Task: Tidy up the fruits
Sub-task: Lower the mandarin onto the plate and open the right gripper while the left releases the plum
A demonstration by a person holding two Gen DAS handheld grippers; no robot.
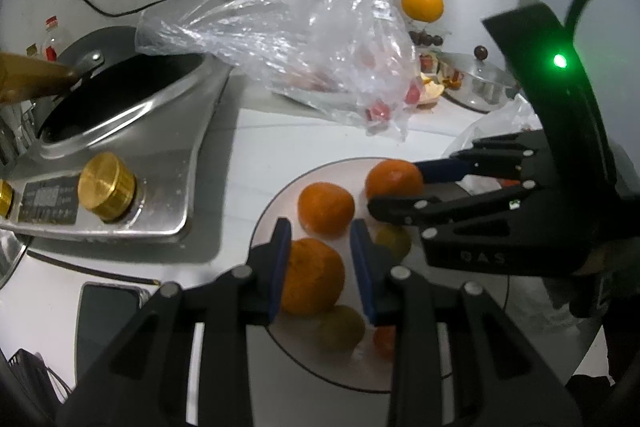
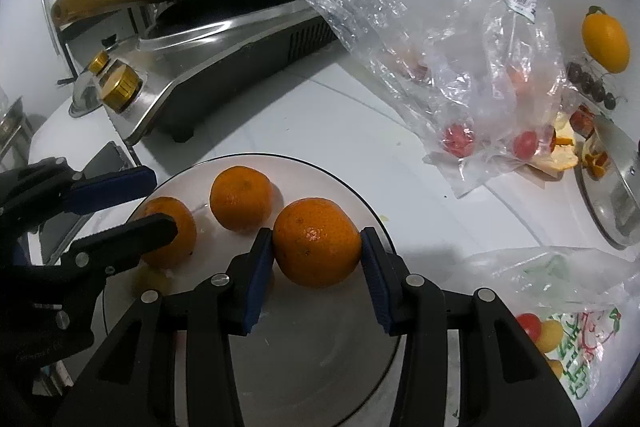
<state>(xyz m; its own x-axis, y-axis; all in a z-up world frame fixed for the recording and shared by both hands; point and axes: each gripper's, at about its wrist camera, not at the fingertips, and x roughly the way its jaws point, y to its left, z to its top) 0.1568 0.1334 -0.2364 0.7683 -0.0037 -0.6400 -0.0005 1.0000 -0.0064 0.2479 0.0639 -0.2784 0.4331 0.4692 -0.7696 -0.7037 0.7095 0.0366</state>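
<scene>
A white plate (image 2: pixel 312 347) with a dark rim holds two mandarins (image 2: pixel 240 197) (image 2: pixel 168 231). My right gripper (image 2: pixel 316 237) is shut on a third mandarin (image 2: pixel 316 255) over the plate's far right part, its blue pads pressing both sides. In the left wrist view that held mandarin (image 1: pixel 394 179) sits between the right fingers, beside a loose one (image 1: pixel 326 209). My left gripper (image 1: pixel 320 263) hovers over the plate's left side above another mandarin (image 1: pixel 312 279). Its jaws stand slightly apart and grip nothing. Small green fruits (image 1: pixel 340 327) also lie on the plate.
A steel stove (image 1: pixel 120 147) with a black wok stands to the left. A clear plastic bag (image 2: pixel 440 27) with red tomatoes lies behind the plate. An orange (image 2: pixel 606 43), peel and a pot lid (image 2: pixel 612 195) are at the right. A printed bag (image 2: pixel 560 307) lies near right, a phone (image 1: pixel 108 319) near left.
</scene>
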